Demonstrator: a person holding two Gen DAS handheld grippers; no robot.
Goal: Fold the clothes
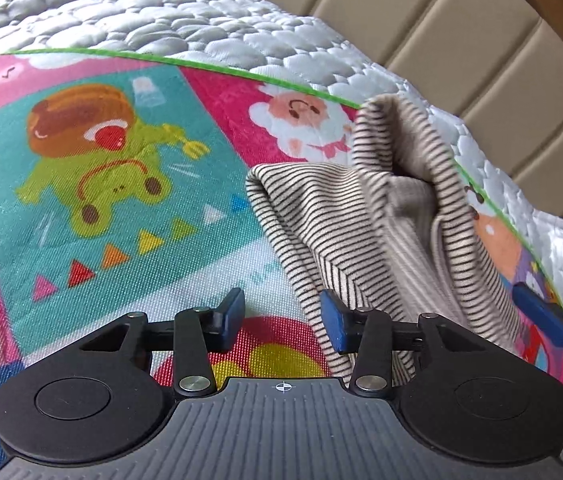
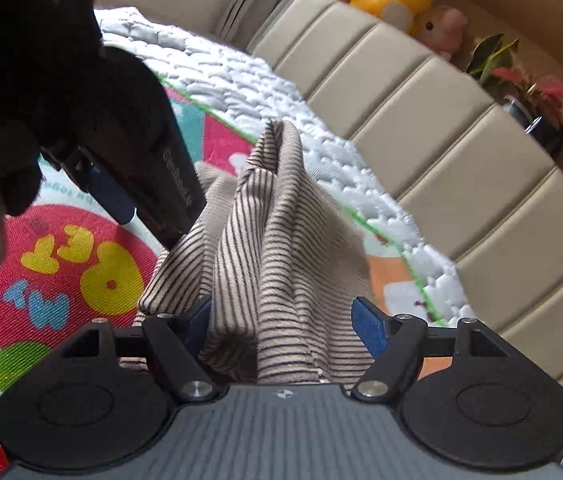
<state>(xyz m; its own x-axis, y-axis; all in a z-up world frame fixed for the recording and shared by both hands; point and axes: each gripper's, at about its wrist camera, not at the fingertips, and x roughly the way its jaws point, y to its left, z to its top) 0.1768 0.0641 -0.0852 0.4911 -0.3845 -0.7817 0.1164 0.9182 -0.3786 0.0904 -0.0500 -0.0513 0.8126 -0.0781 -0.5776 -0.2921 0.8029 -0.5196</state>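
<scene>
Garment (image 1: 393,216): soft knit, beige with thin dark stripes, plain beige inside; bunched into a tall peaked heap with deep folds. It sits on the mat (image 1: 129,184), a woven, glossy sheet printed with cartoon animals and edged in green, at the mat's 3 o'clock side. Under the mat, a white quilted mattress (image 1: 185,12); beyond it, a tan padded headboard (image 1: 461,40).

My left gripper (image 1: 281,322): jaws part-closed, gap bare; the garment's edge lies against the right blue pad's outer side.

My right gripper (image 2: 285,326): jaws wide, a thick striped fold filling the gap. Whether both pads press, I cannot tell.
</scene>
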